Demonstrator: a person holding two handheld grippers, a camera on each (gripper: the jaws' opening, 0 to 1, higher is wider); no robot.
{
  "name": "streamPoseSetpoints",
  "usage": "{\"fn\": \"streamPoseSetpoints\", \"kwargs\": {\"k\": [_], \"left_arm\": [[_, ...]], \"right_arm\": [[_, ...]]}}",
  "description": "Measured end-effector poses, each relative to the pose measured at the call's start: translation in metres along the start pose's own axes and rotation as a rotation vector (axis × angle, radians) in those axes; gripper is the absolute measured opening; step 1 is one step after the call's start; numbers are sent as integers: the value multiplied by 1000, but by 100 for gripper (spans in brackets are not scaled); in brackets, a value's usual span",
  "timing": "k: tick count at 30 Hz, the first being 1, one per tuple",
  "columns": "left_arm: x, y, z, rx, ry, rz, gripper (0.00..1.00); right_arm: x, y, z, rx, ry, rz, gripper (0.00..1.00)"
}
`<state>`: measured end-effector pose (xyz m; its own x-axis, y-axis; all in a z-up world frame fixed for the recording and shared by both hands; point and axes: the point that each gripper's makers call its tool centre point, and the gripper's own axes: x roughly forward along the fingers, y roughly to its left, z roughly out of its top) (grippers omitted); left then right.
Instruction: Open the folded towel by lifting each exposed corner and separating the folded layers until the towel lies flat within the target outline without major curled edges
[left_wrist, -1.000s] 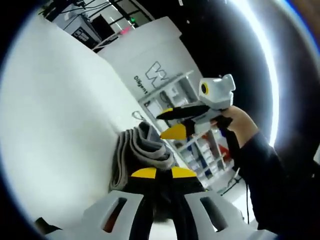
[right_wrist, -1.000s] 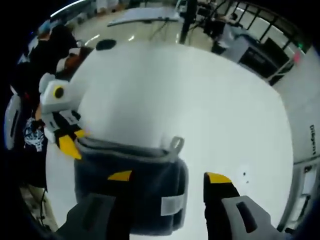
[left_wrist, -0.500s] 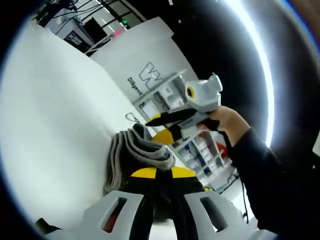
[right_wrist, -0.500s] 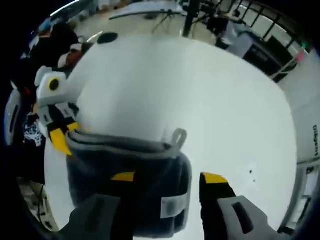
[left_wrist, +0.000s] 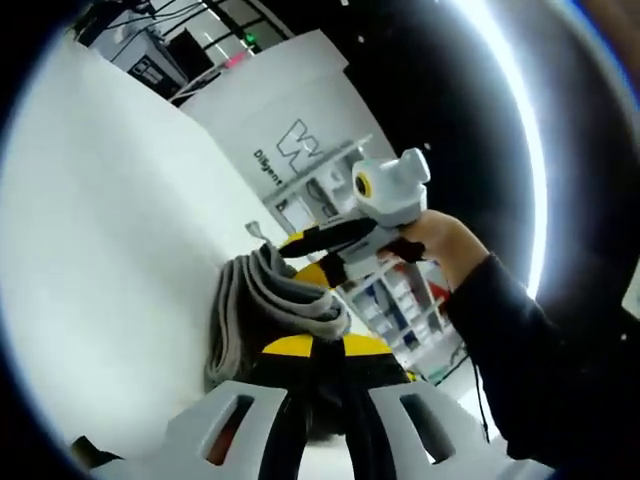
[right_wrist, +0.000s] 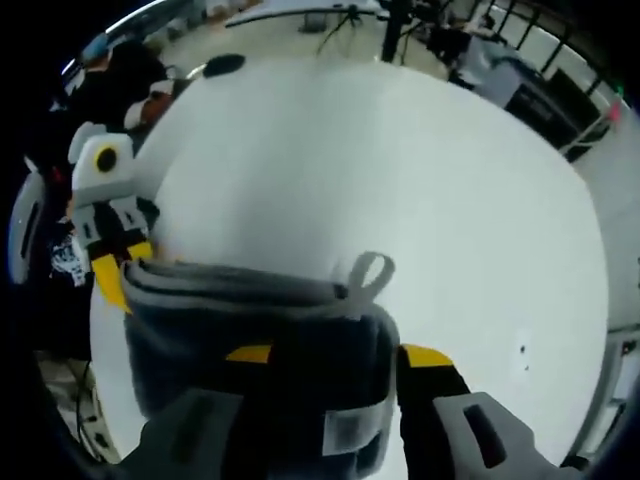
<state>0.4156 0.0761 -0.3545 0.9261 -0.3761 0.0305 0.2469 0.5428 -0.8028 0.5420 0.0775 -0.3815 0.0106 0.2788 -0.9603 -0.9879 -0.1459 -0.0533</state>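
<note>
Left gripper view: my left gripper (left_wrist: 314, 345) rises from 6 o'clock with its yellow tips pressed together. Dark cloth bunches just below the tips, so the jaws appear closed on the towel (left_wrist: 262, 310), though the exact bite is hidden. The towel is grey and folded in several layers, its stacked edges running from the tips toward 10 o'clock and lying against the white counter (left_wrist: 110, 230). A small hanging loop (left_wrist: 254, 231) stands at its far end, at 11 o'clock from the tips.

My right gripper (left_wrist: 322, 268) enters from 3 o'clock, held by a hand (left_wrist: 440, 245) in a dark sleeve. Its yellow tip is at the towel's upper edge; I cannot tell from this side whether it touches. A white panel with dark lettering (left_wrist: 285, 155) stands beyond, at 12 o'clock.

Right gripper view: the right gripper's (right_wrist: 340, 355) jaws stand apart. The left-hand jaw is sunk in or behind the towel's (right_wrist: 250, 330) folds; the right-hand jaw sits just beside the towel's edge at 3 o'clock, over the bare counter (right_wrist: 400, 170). The loop (right_wrist: 367, 275) rises at 12 o'clock from the tips. A white label (right_wrist: 350, 430) shows low on the cloth between the jaws. The left gripper (right_wrist: 110, 275) meets the towel's corner at 9 o'clock.
</note>
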Motion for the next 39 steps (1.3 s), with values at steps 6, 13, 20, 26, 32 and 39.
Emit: {"fn": "streamPoseSetpoints", "kwargs": {"k": [6, 13, 20, 26, 32, 39], "left_arm": [[0, 1, -2, -2, 9, 0, 6], [0, 0, -4, -12, 15, -2, 6], [0, 1, -6, -9, 20, 1, 6], [0, 1, -6, -10, 18, 4, 6], [1, 0, -9, -8, 20, 1, 6], [0, 1, -10, -7, 20, 4, 6]], "right_arm": [[5, 2, -2, -1, -2, 11, 46], [9, 4, -4, -6, 1, 23, 46], [15, 13, -7, 4, -9, 41, 41], [13, 24, -7, -13, -16, 52, 31], [14, 31, -9, -17, -3, 72, 21], [15, 34, -10, -5, -14, 89, 16]]}}
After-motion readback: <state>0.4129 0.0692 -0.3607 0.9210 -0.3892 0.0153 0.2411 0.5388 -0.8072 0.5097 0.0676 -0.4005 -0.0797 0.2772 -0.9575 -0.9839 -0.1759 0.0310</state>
